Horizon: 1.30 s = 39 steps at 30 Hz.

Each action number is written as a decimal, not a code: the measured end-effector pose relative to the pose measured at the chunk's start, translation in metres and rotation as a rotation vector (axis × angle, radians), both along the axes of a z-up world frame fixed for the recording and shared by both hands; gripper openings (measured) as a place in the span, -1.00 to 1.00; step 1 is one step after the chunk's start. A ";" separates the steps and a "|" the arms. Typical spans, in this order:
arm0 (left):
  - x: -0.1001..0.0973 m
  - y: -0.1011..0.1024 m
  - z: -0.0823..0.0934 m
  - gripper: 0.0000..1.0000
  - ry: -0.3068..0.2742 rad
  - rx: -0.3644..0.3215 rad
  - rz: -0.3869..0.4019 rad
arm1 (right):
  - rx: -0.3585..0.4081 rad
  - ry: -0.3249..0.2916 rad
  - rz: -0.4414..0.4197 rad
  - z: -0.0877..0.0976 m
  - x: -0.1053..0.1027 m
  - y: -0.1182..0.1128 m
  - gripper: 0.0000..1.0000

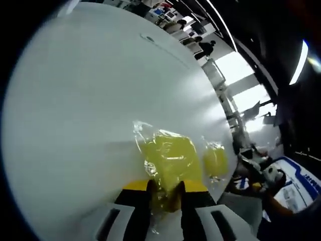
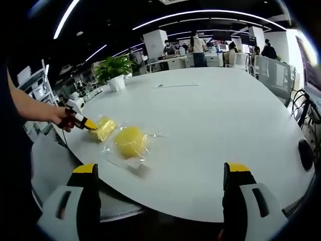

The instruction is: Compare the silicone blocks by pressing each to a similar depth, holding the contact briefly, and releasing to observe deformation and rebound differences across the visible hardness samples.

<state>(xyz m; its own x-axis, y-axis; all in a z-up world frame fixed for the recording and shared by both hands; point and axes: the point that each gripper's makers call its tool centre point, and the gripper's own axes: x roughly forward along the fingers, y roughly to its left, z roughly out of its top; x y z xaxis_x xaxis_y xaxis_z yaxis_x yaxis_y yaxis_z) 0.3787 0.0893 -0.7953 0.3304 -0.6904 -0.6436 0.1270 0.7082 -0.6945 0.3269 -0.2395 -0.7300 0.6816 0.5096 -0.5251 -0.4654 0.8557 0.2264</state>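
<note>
Two yellow silicone samples in clear plastic wrap lie near the white table's (image 2: 210, 115) left edge. My left gripper (image 1: 165, 193) has its yellow-tipped jaws closed on the near end of the squarish block (image 1: 169, 156), whose wrap bulges between them. The rounder sample (image 1: 215, 159) lies just beyond it. In the right gripper view a hand holds the left gripper (image 2: 83, 122) against the squarish block (image 2: 104, 128), and the round sample (image 2: 131, 141) sits beside it. My right gripper (image 2: 161, 188) hangs over the table's near edge, jaws wide open with nothing between them, short of both samples.
A potted plant (image 2: 115, 69) stands at the table's far left. A thin cable (image 2: 173, 86) lies further back. A dark mouse-like object (image 2: 305, 153) rests at the right edge. People (image 2: 198, 46) stand at desks behind, and chairs (image 2: 273, 70) flank the right side.
</note>
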 end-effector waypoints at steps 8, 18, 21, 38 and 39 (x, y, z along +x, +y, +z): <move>0.001 -0.001 0.000 -0.87 -0.031 0.029 -0.019 | 0.009 -0.002 0.009 0.003 0.003 0.006 0.93; 0.000 0.000 -0.001 -0.96 -0.031 0.015 0.003 | 0.011 -0.003 0.012 0.006 0.003 0.004 0.93; 0.000 0.000 -0.001 -0.96 -0.034 -0.002 0.008 | 0.013 0.002 0.009 0.005 0.003 0.003 0.93; -0.007 -0.008 0.020 -0.97 -0.161 -0.057 0.033 | 0.026 0.001 0.023 0.006 0.010 0.010 0.93; -0.008 -0.007 0.021 -0.97 -0.163 -0.057 0.036 | 0.028 0.002 0.026 0.006 0.010 0.011 0.93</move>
